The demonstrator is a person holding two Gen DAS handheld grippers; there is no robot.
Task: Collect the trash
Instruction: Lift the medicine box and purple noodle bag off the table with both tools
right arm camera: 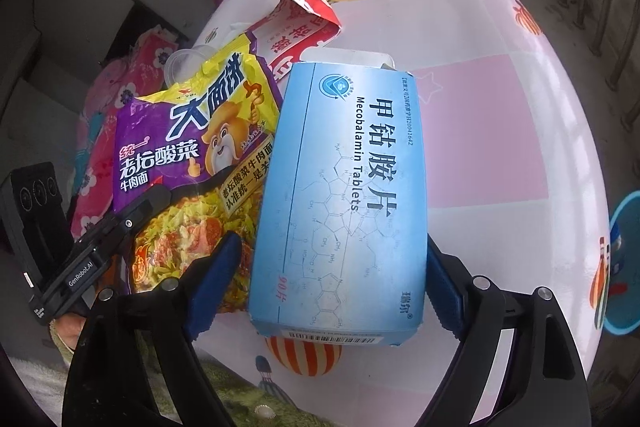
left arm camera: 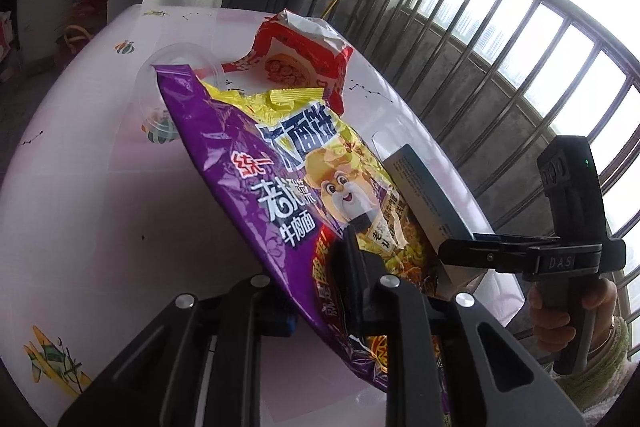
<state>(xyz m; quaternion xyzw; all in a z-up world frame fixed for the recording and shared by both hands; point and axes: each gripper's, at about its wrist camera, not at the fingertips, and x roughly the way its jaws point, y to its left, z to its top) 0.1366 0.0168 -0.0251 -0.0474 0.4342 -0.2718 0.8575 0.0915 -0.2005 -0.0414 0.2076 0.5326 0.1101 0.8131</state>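
Left tongs (left arm camera: 320, 291) pinch the purple noodle wrapper (left arm camera: 256, 183) above the worktop (left arm camera: 100, 187) while right tongs (right arm camera: 332, 267), spread wide, bracket the blue tablet box (right arm camera: 340, 195), apparently being slid into the wrapper next.

Left gripper (left arm camera: 320, 279) pitched steeply down, jaws nearly together, pads pressed on the purple noodle wrapper (left arm camera: 256, 163) — thin film pinched between them. Right gripper (right arm camera: 332, 279) likewise angled down, jaws spread wide, blue pads flanking the blue tablet box (right arm camera: 340, 195); left pad clear of the box edge, right pad contact cannot be told. Right hand (left arm camera: 568, 311) wrapped around the handle — knitted sleeve at the wrist.
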